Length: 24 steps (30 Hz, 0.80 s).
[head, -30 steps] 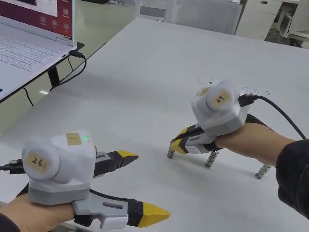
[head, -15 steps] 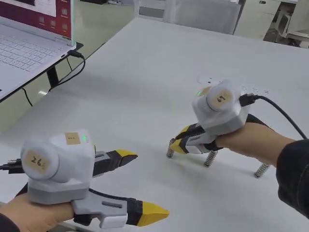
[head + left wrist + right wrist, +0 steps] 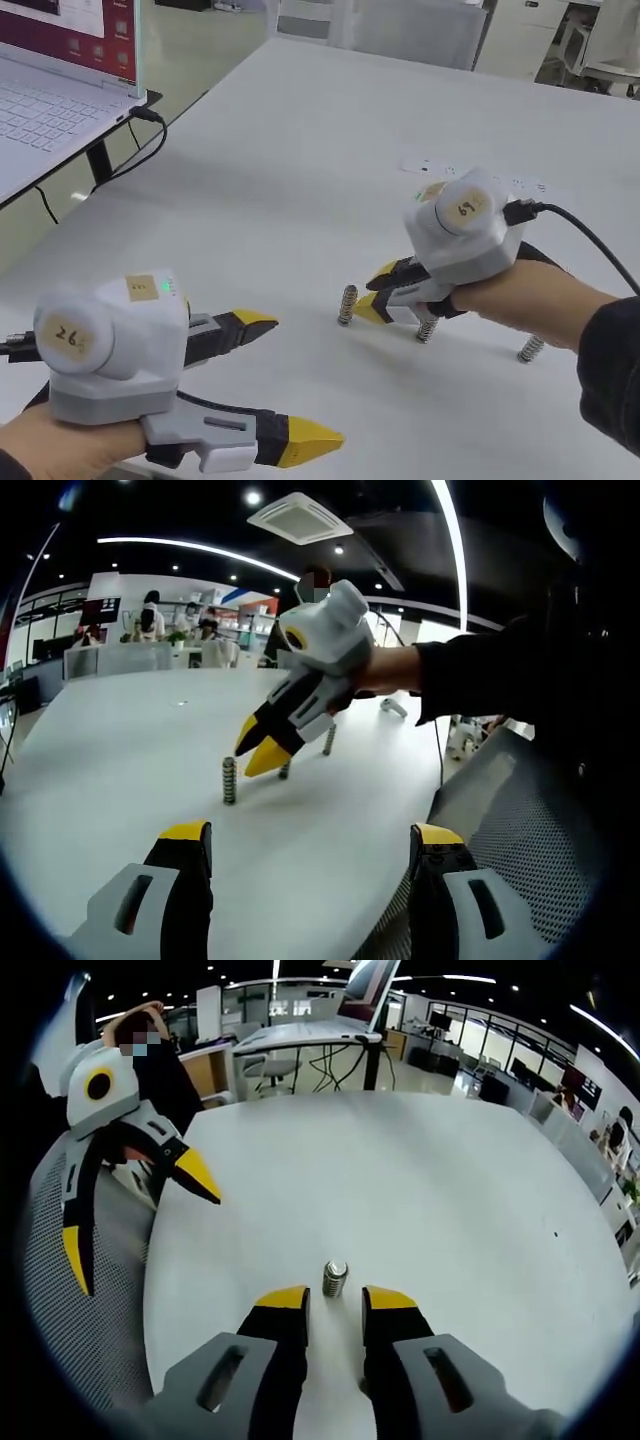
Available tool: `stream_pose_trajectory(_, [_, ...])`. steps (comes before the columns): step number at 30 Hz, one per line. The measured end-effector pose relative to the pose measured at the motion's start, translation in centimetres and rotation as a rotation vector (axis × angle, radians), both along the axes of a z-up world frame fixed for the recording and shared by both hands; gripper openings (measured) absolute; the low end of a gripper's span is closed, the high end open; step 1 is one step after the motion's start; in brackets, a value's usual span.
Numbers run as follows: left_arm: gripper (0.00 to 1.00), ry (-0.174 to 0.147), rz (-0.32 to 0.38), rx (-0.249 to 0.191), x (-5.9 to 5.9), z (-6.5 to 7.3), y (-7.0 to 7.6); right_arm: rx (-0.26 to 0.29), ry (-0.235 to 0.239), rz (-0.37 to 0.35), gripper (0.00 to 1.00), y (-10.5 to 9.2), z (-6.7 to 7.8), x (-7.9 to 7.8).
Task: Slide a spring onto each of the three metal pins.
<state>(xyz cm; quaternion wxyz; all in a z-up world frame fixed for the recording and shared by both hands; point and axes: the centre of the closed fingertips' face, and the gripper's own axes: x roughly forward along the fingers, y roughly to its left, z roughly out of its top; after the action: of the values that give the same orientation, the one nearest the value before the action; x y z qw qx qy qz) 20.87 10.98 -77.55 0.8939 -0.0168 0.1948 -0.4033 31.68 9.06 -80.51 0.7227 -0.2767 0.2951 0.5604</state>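
Metal springs stand upright in a row on the white surface (image 3: pixel 300 180): the left spring (image 3: pixel 346 303), middle spring (image 3: pixel 427 330) and right spring (image 3: pixel 529 348), with the pins hidden inside the coils. The right hand-held gripper (image 3: pixel 375 292), a second ago at the left spring, has backed off, its jaws narrowly parted and empty. The left hand-held gripper (image 3: pixel 295 380) hovers wide and empty, so the task looks finished
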Motion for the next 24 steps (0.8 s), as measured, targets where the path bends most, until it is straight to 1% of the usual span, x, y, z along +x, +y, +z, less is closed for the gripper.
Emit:
stream_pose_trajectory(10, [0.78, -0.001, -0.005, 0.003, -0.1, 0.0, -0.1, 0.028, 0.002, -0.018, 0.20, -1.0, 0.6, -1.1])
stream_pose_trajectory(19, [0.78, 0.002, -0.010, 0.007, -0.2, -0.1, -0.1, 0.046, 0.013, -0.032, 0.21, -1.9, 0.6, -2.3])
stream_pose_trajectory(24, [0.78, 0.003, -0.011, 0.009, -0.2, -0.2, -0.1, 0.056, 0.010, -0.037, 0.21, -2.4, 0.7, -2.8])
